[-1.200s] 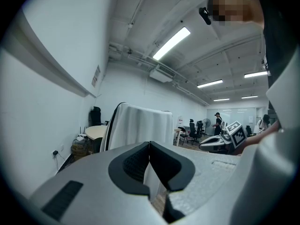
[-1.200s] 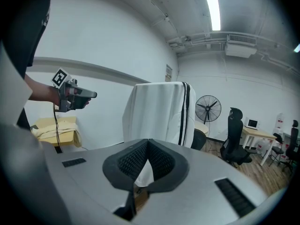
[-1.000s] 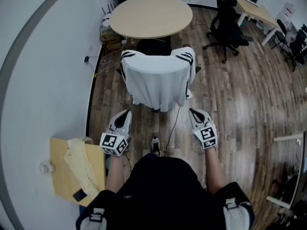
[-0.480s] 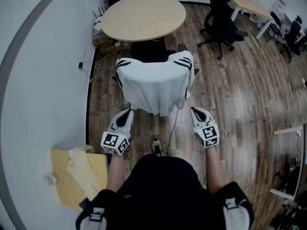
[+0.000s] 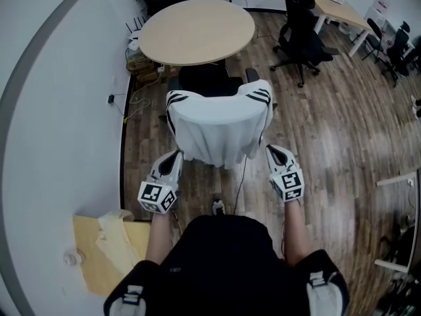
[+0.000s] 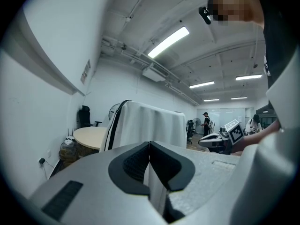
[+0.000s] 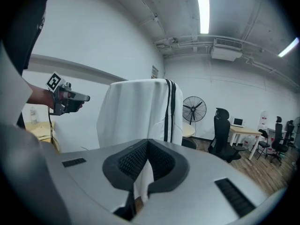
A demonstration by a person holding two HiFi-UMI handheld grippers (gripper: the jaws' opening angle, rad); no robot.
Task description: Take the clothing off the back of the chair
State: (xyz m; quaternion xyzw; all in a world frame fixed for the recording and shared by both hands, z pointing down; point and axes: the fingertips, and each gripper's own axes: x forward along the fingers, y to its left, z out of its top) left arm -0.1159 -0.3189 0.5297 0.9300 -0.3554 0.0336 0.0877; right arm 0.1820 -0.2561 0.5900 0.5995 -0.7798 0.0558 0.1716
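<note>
Facing the round wooden table [image 5: 197, 30], I stand behind the black office chair [image 5: 205, 79] that is pulled up to it. White clothing [image 5: 217, 124] with black stripes hangs draped over the chair's back, and neither tool touches it. My forearms reach forward side by side. The left gripper [image 5: 172, 157] is near the cloth's lower left edge and the right gripper [image 5: 276, 151] near its right edge, both pointing roughly level. Both pairs of jaws are clenched together on nothing.
</note>
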